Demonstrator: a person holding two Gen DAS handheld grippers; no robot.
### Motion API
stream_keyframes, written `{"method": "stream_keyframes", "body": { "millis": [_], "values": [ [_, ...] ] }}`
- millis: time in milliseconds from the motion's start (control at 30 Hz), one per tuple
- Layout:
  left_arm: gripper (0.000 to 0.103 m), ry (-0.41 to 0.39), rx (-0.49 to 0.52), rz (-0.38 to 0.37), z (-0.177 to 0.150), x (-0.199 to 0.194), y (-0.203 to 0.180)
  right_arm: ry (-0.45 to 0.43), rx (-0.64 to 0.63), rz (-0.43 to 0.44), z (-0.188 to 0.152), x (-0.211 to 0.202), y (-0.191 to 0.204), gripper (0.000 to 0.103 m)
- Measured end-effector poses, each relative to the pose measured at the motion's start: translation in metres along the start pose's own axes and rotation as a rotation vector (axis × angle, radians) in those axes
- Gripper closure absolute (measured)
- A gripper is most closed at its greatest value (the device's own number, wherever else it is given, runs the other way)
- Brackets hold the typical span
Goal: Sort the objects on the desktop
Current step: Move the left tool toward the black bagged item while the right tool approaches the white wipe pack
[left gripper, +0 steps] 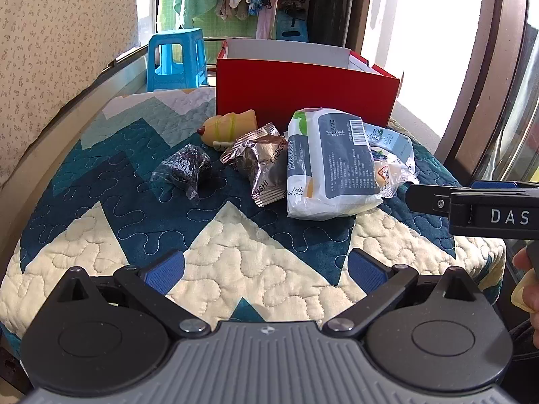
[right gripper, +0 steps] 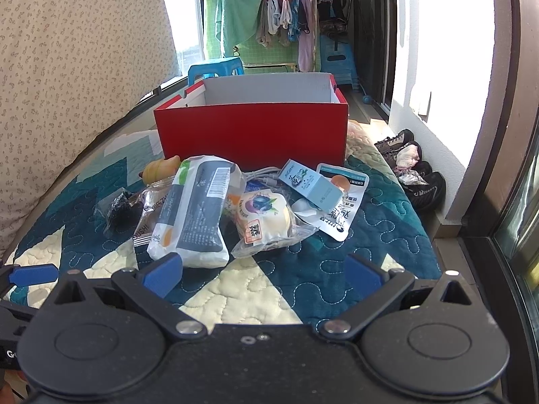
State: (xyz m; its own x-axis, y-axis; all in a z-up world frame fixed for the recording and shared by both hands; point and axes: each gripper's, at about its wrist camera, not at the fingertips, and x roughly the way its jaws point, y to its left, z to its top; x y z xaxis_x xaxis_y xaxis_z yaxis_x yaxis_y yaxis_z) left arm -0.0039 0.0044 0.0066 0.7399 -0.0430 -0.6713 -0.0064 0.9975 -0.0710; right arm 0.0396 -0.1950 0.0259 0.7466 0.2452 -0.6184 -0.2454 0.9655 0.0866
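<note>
Jaws both spread wide, empty; red box (right gripper: 252,131) open-topped, contents hidden; packets in front.

Across the bottom of the left wrist view we see our left claw (left gripper: 266,271): a ribbed grey housing in the middle carrying a small emblem, flanked by two round black discs. From silver pivot screws, black link arms reach up to blue textured pads (left gripper: 165,272). At the right edge of that frame our right claw (left gripper: 471,207) shows as a black bar with a screw, a blue pad and the white letters "DAS"; fingers (left gripper: 524,282) show beneath it. In the right wrist view the right claw (right gripper: 264,274) has a black housing, the same discs, silver screws and blue pads (right gripper: 163,274).
</note>
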Motion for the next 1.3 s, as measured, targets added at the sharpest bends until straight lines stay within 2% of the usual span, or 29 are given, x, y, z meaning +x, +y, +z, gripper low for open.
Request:
{"method": "stream_keyframes", "body": {
  "millis": [100,367,633,800,1000,1167,1300],
  "values": [
    [0.0,-0.031,0.005,-0.007,0.0,-0.003,-0.001,0.0,0.0,-0.001,0.0,0.002,-0.001,0.001],
    [0.0,-0.014,0.02,-0.006,0.0,0.0,-0.001,-0.004,0.007,-0.006,0.0,-0.001,-0.004,0.001],
    [0.0,-0.122,0.117,-0.009,0.008,-0.009,-0.005,-0.05,0.025,-0.002,0.001,0.0,-0.006,0.001],
    [0.0,-0.138,0.069,-0.042,0.018,-0.006,0.007,-0.047,0.004,0.016,0.008,-0.002,-0.005,0.001],
    [0.0,-0.173,0.146,0.028,0.023,-0.001,0.011,-0.044,-0.011,0.033,0.014,0.004,0.0,0.001],
    [0.0,-0.175,0.127,0.034,0.03,0.01,0.028,-0.031,-0.046,0.024,0.016,0.012,0.012,0.002],
    [0.0,-0.165,0.123,0.066,0.036,0.026,0.043,-0.02,-0.063,0.022,0.023,0.021,0.022,0.002]
  ]
}}
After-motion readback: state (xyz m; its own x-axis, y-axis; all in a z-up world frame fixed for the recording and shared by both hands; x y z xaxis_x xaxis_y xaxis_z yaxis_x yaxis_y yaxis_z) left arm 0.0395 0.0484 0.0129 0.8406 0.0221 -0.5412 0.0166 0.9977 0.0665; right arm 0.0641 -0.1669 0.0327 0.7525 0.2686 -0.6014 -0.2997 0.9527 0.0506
